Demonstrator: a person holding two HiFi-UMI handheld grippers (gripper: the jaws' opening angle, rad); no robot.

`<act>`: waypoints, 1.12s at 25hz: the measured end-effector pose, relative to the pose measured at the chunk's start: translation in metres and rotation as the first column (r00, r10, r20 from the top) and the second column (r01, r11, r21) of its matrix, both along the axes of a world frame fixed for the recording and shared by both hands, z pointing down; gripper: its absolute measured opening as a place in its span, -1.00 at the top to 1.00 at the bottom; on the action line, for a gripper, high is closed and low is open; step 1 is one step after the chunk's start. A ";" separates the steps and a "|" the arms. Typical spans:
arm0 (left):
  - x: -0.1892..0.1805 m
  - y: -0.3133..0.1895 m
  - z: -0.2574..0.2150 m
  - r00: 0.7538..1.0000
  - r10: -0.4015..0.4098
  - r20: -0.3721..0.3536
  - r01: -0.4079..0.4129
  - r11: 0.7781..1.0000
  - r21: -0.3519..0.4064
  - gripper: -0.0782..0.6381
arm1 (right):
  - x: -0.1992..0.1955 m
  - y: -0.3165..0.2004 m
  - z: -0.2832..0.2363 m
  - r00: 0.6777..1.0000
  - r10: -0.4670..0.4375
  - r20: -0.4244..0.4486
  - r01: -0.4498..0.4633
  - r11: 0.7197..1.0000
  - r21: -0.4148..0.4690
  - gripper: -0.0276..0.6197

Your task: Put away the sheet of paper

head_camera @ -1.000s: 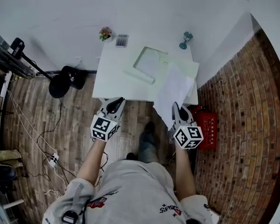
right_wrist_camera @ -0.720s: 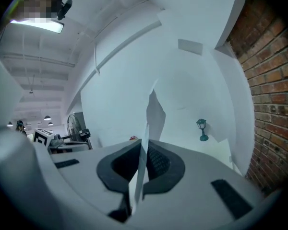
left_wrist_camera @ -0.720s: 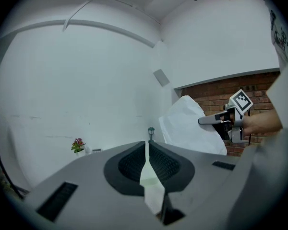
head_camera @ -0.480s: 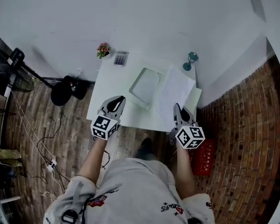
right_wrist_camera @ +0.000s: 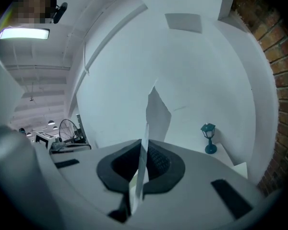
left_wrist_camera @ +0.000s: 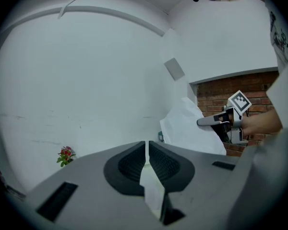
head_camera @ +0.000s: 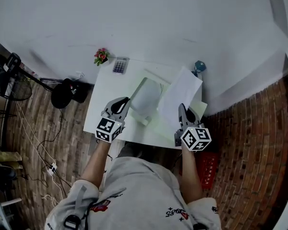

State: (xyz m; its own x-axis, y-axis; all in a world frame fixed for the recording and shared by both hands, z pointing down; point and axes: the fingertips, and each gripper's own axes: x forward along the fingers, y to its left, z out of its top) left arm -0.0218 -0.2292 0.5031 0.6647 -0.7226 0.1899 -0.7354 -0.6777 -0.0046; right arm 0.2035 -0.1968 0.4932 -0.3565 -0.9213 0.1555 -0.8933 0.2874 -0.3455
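The white sheet of paper (head_camera: 180,96) hangs over the right half of the white table (head_camera: 110,87). My right gripper (head_camera: 183,110) is shut on its near edge. In the right gripper view the paper (right_wrist_camera: 156,114) runs edge-on between the closed jaws of my right gripper (right_wrist_camera: 145,150). A pale green folder (head_camera: 165,127) lies open under it. My left gripper (head_camera: 123,102) is shut on the folder's lifted cover (head_camera: 146,98). In the left gripper view a thin pale flap (left_wrist_camera: 151,188) is pinched in my left gripper (left_wrist_camera: 147,150). The paper (left_wrist_camera: 189,128) shows to its right.
A small flower pot (head_camera: 101,56), a calculator (head_camera: 119,65) and a teal lamp (head_camera: 198,67) stand along the table's far edge by the white wall. A red crate (head_camera: 206,169) sits on the brick floor at the right. A black fan base (head_camera: 67,92) and cables lie at the left.
Both grippers have come forward over the table. The paper has moved from beyond the table's front edge to above the folder. The folder's cover has risen at the left gripper.
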 end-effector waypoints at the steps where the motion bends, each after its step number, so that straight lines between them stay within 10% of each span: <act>1: 0.002 -0.008 0.000 1.000 0.006 -0.004 -0.006 1.000 -0.002 0.68 | 0.001 -0.006 -0.001 1.000 0.007 -0.003 -0.007 1.000 0.002 0.91; 28: -0.006 -0.087 0.027 0.997 0.077 -0.018 -0.078 0.994 -0.077 0.68 | -0.057 -0.077 0.097 0.994 0.014 0.104 0.008 0.978 -0.209 0.91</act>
